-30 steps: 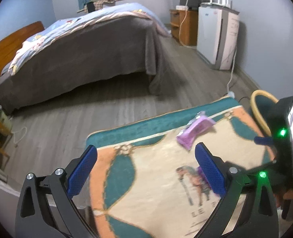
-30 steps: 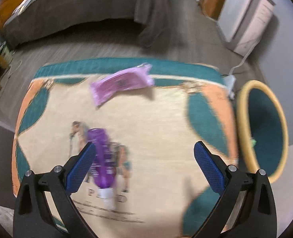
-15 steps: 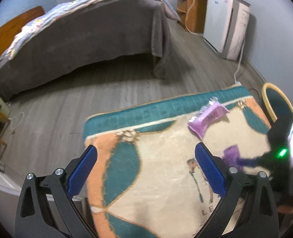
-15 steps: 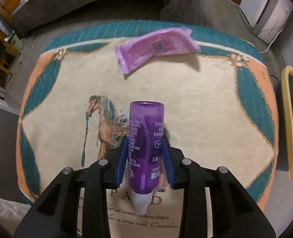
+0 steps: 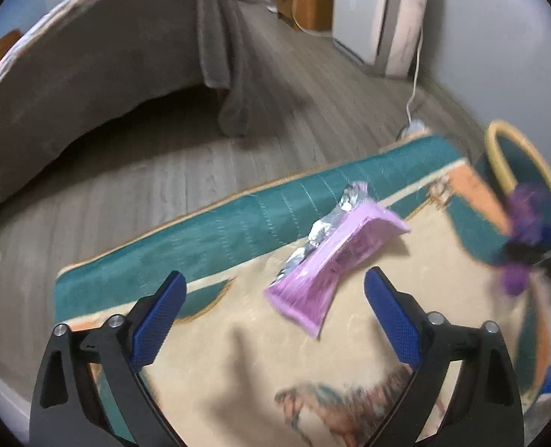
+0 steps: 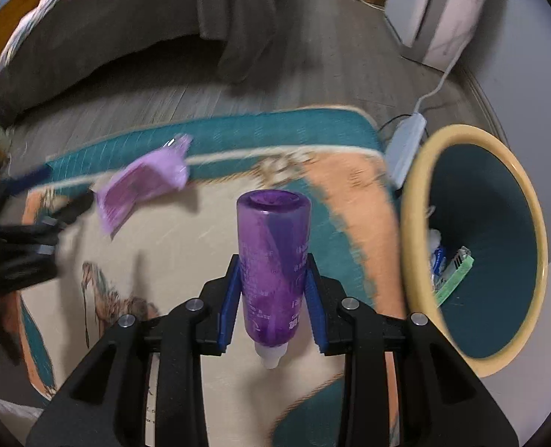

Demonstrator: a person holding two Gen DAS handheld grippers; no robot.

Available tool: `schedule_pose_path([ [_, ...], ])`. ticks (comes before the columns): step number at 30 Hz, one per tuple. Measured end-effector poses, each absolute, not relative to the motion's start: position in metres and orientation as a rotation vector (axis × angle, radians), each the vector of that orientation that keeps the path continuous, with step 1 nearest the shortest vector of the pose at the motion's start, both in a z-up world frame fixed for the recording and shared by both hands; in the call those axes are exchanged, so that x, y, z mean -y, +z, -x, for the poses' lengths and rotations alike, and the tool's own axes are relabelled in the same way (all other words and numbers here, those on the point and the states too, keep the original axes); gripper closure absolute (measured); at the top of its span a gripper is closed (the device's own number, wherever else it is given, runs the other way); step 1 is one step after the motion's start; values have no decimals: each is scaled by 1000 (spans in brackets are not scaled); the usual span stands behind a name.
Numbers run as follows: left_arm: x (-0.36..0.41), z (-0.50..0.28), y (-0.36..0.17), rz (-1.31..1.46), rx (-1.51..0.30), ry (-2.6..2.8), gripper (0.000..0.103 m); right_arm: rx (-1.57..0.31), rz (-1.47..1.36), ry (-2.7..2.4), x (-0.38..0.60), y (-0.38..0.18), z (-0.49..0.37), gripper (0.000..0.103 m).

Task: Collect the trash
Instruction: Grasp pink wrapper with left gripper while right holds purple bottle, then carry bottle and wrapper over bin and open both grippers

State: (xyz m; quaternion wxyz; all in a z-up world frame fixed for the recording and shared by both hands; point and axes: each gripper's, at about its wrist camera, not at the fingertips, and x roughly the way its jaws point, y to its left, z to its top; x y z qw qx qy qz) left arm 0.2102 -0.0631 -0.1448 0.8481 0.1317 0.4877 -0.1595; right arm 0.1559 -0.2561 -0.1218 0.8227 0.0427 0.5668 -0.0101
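Black hand-held gripper; blue ribbed pads; silver screws

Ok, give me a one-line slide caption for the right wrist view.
Right tool grips a purple bottle beside the yellow-rimmed bin; pink wrapper lies on the rug.

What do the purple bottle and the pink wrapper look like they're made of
The purple bottle looks like translucent plastic: light shows through its tinted wall. The pink wrapper seems a thin plastic film with a shiny foil lining, crinkled silver at its torn end.
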Motion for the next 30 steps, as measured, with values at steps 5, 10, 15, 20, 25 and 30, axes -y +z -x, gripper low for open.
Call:
schedule_pose_path([
  [5, 88, -213, -171, -391, -1039, -369, 23, -1211, -132, 0, 274, -122, -151, 71],
  [10, 99, -207, -176, -421, -1035, -407, 41, -1205, -113, 30, 264, -117, -154, 71],
  [15, 108, -199, -170, -441, -1039, -450, 78, -1187, -91, 39, 262, -110, -154, 71],
  [20, 119, -189, -156, -463, -1002, -464, 83, -1156, -113, 25, 276, -95, -151, 71],
  [25, 134, -180, -131, -447, -939, -488, 83, -1086, -112, -29, 304, -70, -147, 71],
  [30, 156, -174, -116, -443, -897, -520, 84, -1042, -160, -91, 347, -55, -141, 71],
])
